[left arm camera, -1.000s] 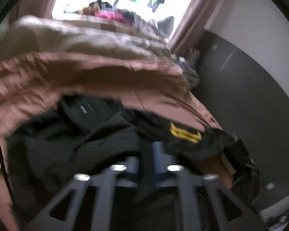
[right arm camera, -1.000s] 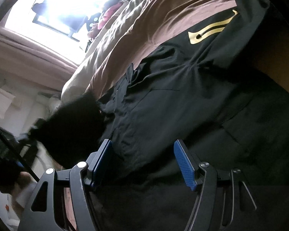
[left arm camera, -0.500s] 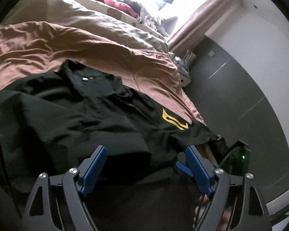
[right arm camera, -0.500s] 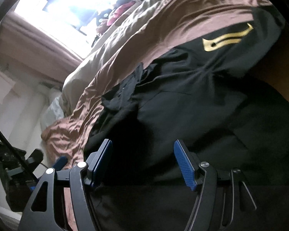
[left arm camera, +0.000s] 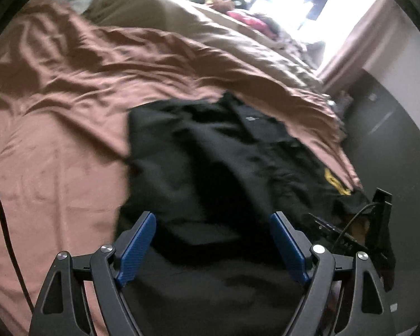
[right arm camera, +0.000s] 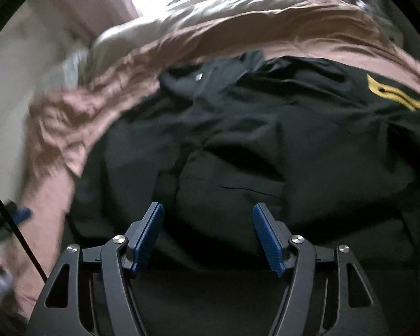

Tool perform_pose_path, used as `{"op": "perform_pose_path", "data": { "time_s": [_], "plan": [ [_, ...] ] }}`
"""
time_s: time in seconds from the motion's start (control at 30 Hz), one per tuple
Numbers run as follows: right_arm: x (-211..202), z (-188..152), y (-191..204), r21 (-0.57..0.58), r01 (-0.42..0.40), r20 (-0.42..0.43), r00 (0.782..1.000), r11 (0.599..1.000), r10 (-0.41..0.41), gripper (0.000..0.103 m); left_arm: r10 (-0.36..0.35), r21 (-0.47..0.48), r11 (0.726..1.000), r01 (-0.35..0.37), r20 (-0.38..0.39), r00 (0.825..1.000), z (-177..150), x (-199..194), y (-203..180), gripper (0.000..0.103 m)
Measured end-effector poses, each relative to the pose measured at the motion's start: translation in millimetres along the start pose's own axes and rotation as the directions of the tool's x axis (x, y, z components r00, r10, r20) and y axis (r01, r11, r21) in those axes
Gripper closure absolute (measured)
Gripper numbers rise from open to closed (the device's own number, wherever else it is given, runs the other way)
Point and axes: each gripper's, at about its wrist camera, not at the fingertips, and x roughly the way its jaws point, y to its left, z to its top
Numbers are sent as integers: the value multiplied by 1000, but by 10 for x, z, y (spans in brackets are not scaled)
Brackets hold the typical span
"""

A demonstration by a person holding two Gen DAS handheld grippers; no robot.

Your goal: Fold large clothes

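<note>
Bedding fills both views: a brown sheet (left arm camera: 70,128) covers the near and middle of the bed, with a beige duvet (left arm camera: 182,25) bunched at the far end under a bright window. On the sheet lies the black shirt (left arm camera: 215,168), spread out and rumpled, its collar (right arm camera: 210,75) at the far end and its hem running toward the cameras, so its long axis runs near to far, in line with both sets of fingers. A yellow emblem (right arm camera: 394,95) sits on the sleeve at the far right. The left side of the shirt looks already turned in over the body, leaving a straight left edge; the right sleeve is spread out.

The left gripper (left arm camera: 212,246) hovers over the near hem, jaws wide apart and holding nothing. The right gripper (right arm camera: 207,235) hangs above the lower middle of the shirt, jaws likewise parted and empty. Judging by position, the emblem sleeve lies right and far of both, nearer the right gripper, which suits the next grasp.
</note>
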Motion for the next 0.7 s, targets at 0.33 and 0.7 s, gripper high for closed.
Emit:
{"op": "perform_pose_path", "data": {
  "time_s": [0.33,0.7],
  "plan": [
    [431,-32,563,-259,267,-26,959,928,-283,40,121,-14,992,-122,-92,988,-307,248,496,39],
    [101,154,-252,112,100,77,991,989,-109,96,237,-1,971,-239,-137,962,-277,577,589,58]
  ]
}}
